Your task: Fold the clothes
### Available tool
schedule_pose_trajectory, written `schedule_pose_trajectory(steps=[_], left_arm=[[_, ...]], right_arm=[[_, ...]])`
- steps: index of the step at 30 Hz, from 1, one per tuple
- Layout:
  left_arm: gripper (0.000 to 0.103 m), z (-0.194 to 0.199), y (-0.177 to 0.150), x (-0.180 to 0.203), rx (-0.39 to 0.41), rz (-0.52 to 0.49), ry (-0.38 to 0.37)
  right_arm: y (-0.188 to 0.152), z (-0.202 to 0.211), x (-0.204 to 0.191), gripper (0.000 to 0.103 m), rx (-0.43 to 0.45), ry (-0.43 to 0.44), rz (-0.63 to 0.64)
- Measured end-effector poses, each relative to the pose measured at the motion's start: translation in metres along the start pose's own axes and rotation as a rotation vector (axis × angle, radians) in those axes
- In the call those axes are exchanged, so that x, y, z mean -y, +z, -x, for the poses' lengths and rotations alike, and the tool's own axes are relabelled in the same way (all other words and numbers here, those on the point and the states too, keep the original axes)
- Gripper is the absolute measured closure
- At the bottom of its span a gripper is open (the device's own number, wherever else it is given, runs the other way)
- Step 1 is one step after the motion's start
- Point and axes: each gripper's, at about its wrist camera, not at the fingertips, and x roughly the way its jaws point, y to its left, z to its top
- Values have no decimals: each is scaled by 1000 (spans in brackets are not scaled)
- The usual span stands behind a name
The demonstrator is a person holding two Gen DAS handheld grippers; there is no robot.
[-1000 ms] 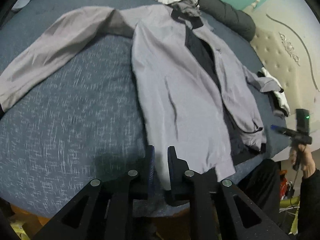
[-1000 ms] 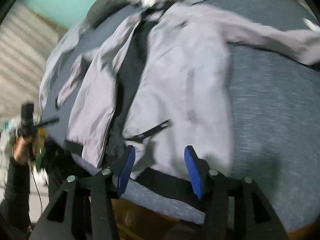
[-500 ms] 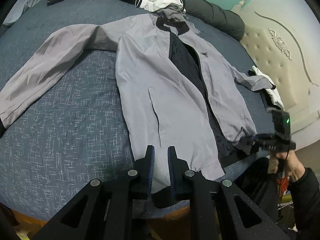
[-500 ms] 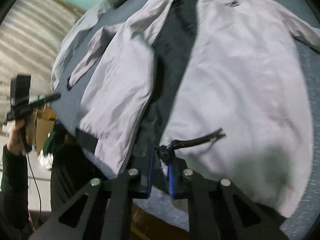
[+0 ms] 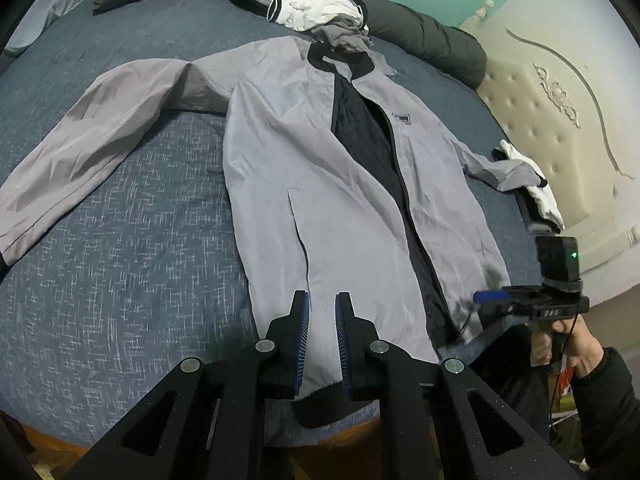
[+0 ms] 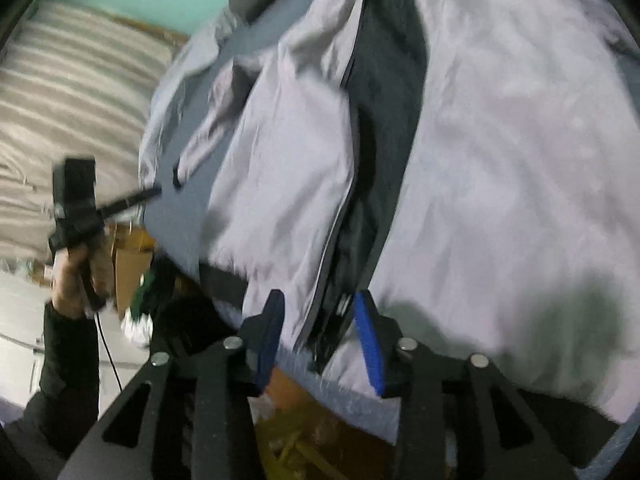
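A grey jacket lies spread on the bed, front open over its black lining, both sleeves out. My left gripper sits at the left panel's bottom edge, its jaws nearly together on the black hem. My right gripper is at the hem by the front opening. Its jaws are opening, with the zip edge and lining loose between them. Each view shows the other gripper in a hand: the right gripper and the left gripper.
The blue bed ends just below the hem. A heap of clothes and a dark rolled duvet lie by the jacket's collar. A white garment lies by the right cuff, near the padded headboard. Boxes stand on the floor.
The right gripper slid along the hem to the front opening, closed on a black cord there, and now stands apart again. The left gripper keeps the same narrow gap at the hem.
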Motion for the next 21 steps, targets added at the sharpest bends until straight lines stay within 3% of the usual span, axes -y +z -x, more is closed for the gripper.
schedule_pose_trajectory(steps=[2,5,9,13,16,21], left_arm=[[88,-3,6,1,16,8,3],[88,-10,15,4,40,17,3],[83,-27,30,3,64,51,-11],[78,-48,45,-3,95,86,2],[78,-66,59,-8,114,112,22],[77,-89,82,-13,163,125,52]], right_arm=[[4,1,8,64,6,-34,-22],[2,-15,15,64,-55,-87,-21],[-3,-31,17,64,-93,-61,-21],[19,-19,19,62,-6,-64,-25],[50,-7,22,48,90,-87,-37],[99,-4,23,48,176,-55,-53]])
